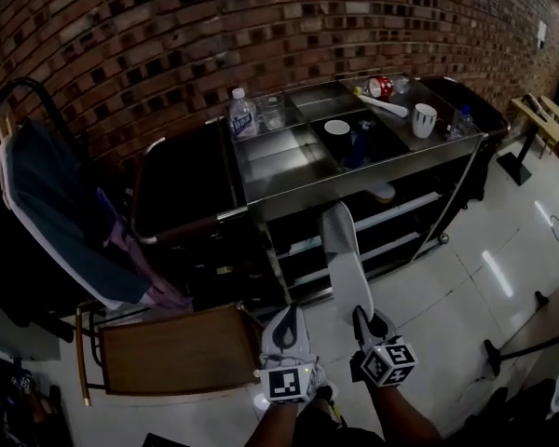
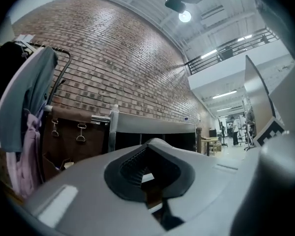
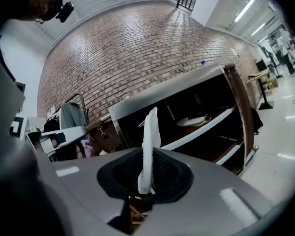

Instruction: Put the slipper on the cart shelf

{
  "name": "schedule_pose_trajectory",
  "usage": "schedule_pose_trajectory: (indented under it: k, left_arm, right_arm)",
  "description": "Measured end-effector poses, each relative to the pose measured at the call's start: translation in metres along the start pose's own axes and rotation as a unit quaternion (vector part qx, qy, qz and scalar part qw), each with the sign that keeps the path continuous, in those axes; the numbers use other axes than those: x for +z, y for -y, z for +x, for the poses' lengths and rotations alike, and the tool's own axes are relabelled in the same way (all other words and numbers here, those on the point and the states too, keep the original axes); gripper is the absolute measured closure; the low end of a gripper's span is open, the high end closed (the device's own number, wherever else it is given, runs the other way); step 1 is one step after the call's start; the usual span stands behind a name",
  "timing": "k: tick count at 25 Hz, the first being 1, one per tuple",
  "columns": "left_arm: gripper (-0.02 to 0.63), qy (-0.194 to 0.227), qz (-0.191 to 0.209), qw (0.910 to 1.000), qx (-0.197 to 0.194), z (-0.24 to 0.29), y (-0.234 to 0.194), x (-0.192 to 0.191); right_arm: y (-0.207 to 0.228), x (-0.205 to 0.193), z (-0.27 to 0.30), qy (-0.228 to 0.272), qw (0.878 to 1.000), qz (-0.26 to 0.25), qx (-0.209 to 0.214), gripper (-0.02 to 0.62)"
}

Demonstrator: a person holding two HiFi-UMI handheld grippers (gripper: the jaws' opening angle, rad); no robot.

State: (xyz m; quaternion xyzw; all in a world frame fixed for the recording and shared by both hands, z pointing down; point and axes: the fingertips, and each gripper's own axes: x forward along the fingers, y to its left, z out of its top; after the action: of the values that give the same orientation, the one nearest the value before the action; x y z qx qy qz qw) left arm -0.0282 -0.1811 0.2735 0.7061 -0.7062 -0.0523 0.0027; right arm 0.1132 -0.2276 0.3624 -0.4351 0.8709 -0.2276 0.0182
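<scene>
Slipper (image 1: 345,259), white and flat-soled, stands nearly upright in the right claw (image 1: 368,322), whose jaws are clamped on its lower end. The rest of it rises clear above and ahead of that claw toward the cart (image 1: 373,182). In the right gripper view the slipper (image 3: 148,146) shows edge-on, rising straight out of the right claw (image 3: 142,188). The cart shelf (image 3: 201,132) lies beyond its tip, apart from it. A pale flat thing (image 3: 191,120) rests on that shelf, ahead and to the right of the claw; I cannot tell what it is.

The left claw (image 1: 287,329) hangs just beside the right one, on its left and level with it. In its own view the left claw (image 2: 150,173) has its jaws together with nothing between them.

Ahead of both claws the cart's steel counter carries a clear bottle (image 1: 243,113) toward the left. A white cup (image 1: 424,119) stands on the counter, far to the right of the claws. To the left of the left claw sits a brown wooden chair (image 1: 177,347), and farther left a rack of hanging clothes (image 1: 56,212). A brick wall (image 1: 261,26) stands behind the cart.
</scene>
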Motion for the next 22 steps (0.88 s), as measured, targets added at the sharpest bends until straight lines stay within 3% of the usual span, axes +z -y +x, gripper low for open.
schedule_pose_trajectory:
  k: [10, 16, 22]
  left_arm:
    - [0.591, -0.027, -0.011, 0.9985, 0.047, 0.079, -0.059, -0.027]
    - [0.591, -0.042, -0.017, 0.9948, 0.092, 0.106, -0.119, -0.044]
    - [0.591, -0.049, -0.024, 0.9936, 0.099, 0.125, -0.137, -0.05]
  right_arm:
    - [0.016, 0.007, 0.129, -0.051, 0.998, 0.042, 0.024, 0.549]
    - [0.022, 0.01, 0.186, -0.066, 0.996, 0.064, 0.022, 0.549]
    - [0.021, 0.006, 0.235, -0.087, 0.993, 0.081, 0.022, 0.549]
